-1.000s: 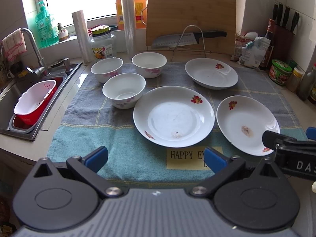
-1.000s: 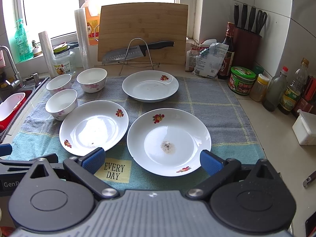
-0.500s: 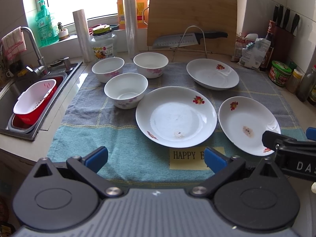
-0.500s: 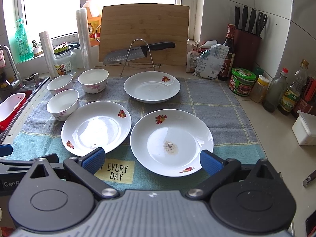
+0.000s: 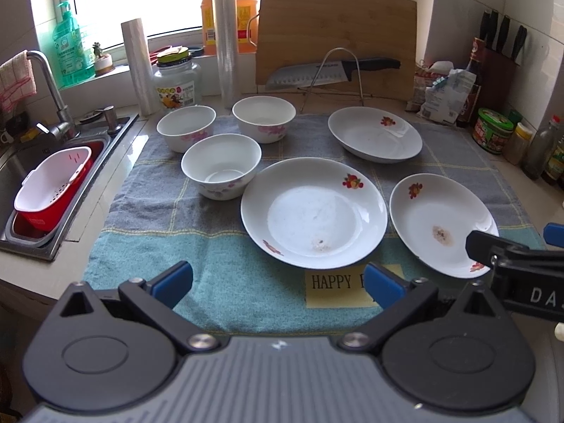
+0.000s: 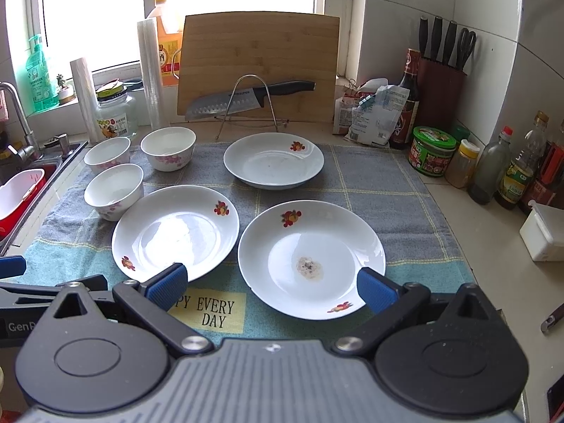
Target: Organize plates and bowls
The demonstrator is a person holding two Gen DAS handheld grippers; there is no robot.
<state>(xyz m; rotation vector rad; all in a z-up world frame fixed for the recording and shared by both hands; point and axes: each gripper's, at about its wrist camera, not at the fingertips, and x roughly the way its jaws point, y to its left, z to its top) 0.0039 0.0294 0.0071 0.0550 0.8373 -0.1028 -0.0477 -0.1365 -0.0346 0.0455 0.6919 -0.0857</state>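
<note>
I am holding both tools wide and empty above the towel's near edge: the left hand-held gripper (image 5: 276, 280) facing the middle plate (image 5: 313, 213), the right hand-held gripper (image 6: 269, 287) facing the stained plate (image 6: 312, 259). Nothing is stacked yet; I judge the next move needs a rim pinch.

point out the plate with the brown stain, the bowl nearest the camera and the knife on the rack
stained plate (image 6: 310, 261), right wrist view, on the stain at its centre
nearest bowl (image 5: 221, 165), left wrist view, on its inner wall
knife (image 6: 225, 104), right wrist view, on the blade
</note>
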